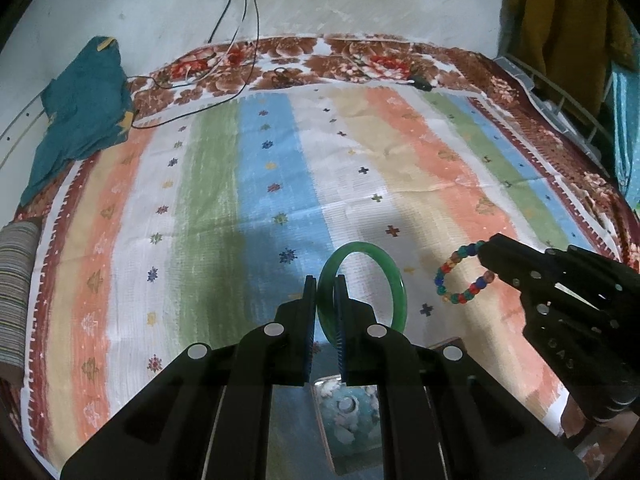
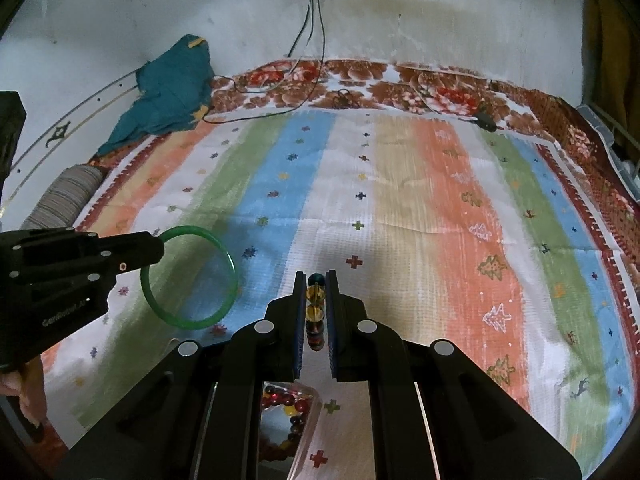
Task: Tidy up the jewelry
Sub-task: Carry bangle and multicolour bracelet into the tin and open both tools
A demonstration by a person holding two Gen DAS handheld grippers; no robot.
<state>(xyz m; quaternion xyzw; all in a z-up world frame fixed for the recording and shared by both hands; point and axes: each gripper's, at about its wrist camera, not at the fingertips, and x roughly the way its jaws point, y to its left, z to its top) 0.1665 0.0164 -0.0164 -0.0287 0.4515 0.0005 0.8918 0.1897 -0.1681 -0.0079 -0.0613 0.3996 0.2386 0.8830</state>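
Note:
My left gripper [image 1: 325,282] is shut on a green jade bangle [image 1: 394,276], held upright above the striped bedspread [image 1: 248,184]; it also shows in the right wrist view [image 2: 158,246] with the bangle [image 2: 228,280]. My right gripper [image 2: 316,278] is shut on a multicoloured beaded bracelet [image 2: 314,312]; in the left wrist view the right gripper [image 1: 490,252] holds the bracelet [image 1: 460,280] to the right of the bangle. A clear box [image 1: 344,420] lies below the left gripper. Another clear box with beads [image 2: 288,412] lies below the right gripper.
A teal cloth [image 1: 84,108] lies at the bed's far left corner. Black and white cables [image 1: 240,40] hang from the wall onto the floral blanket [image 1: 360,60]. A striped roll [image 2: 68,196] sits at the left edge. A rack with clothes [image 1: 568,80] stands at the right.

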